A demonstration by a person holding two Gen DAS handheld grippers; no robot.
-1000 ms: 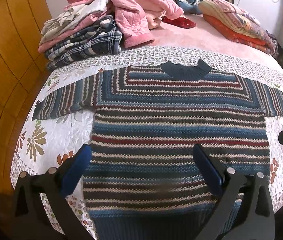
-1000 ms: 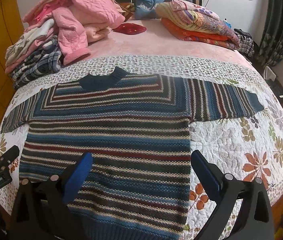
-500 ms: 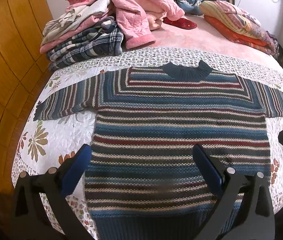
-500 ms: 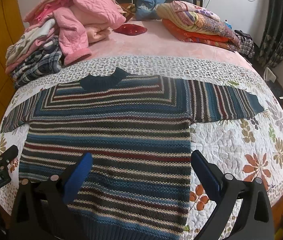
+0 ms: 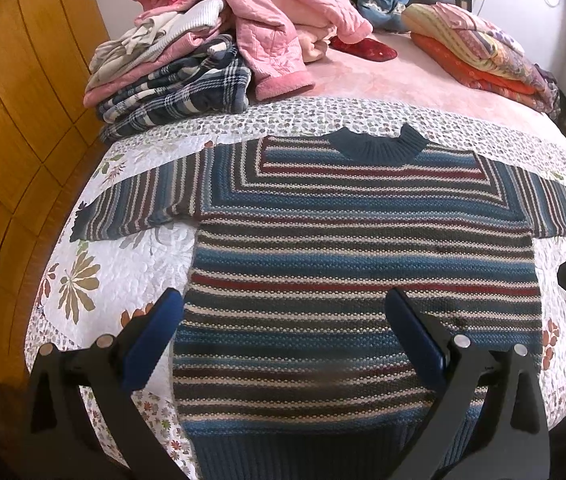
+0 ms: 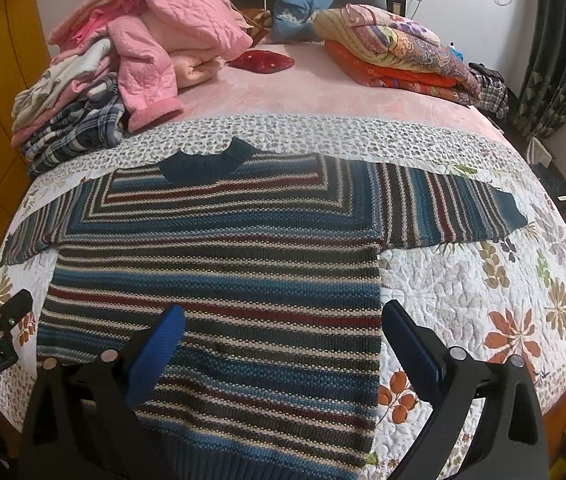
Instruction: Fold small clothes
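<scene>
- My left gripper point(image 5: 283, 316) is spread wide, its blue pads holding nothing, poised above the lower half of the striped sweater point(image 5: 363, 264).
- My right gripper point(image 6: 283, 328) is likewise spread and empty; its left pad is over the sweater's body, its right pad just past the sweater's right side edge, over the floral quilt point(image 6: 483, 280).
- The striped sweater lies flat and unfolded ahead of both pairs of jaws, dark ribbed hem nearest me, collar point(image 5: 379, 146) at the far end, both sleeves stretched out to the sides.
- The left sleeve point(image 5: 139, 208) reaches out beyond my left gripper's left pad; the right sleeve point(image 6: 455, 208) lies ahead and to the right of my right gripper.
- Far ahead and left of my jaws, a pile of clothes point(image 5: 203, 56) with a pink quilted jacket on top and plaid fabric below.
- Far ahead to the right, folded patterned blankets point(image 6: 399, 56) on the pink bedcover.
- In each wrist view the other gripper pokes in at the edge.
</scene>
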